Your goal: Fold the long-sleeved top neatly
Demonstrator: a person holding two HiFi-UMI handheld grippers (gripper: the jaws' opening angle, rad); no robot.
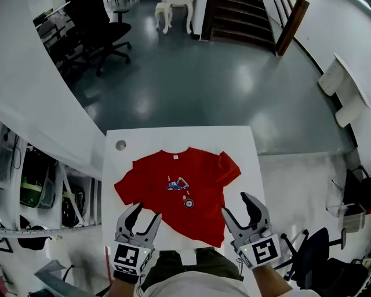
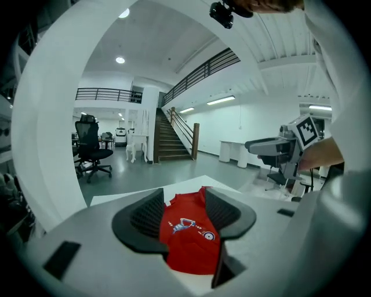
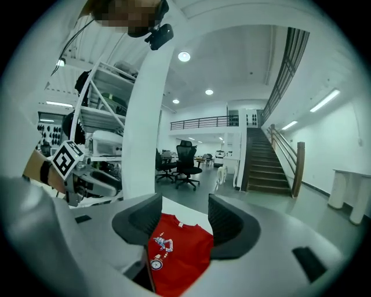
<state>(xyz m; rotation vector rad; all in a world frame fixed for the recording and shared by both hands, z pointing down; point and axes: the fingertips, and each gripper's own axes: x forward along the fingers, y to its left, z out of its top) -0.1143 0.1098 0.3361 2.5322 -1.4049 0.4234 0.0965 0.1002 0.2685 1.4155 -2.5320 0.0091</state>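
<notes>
A white counter (image 1: 235, 142) stands on a glossy grey floor (image 1: 208, 87), and a small round grey spot (image 1: 120, 145), hole or cap I cannot tell, sits near its far left corner. Beyond the counter's far edge are a black office chair (image 1: 107, 35), a small white table with curved legs (image 1: 173, 10) and a dark staircase (image 1: 240, 20) with a wooden newel post (image 1: 291, 26). Off the left edge a shelf rack (image 1: 40, 191) holds dark gear, and off the right edge stands another black chair (image 1: 316, 255).
</notes>
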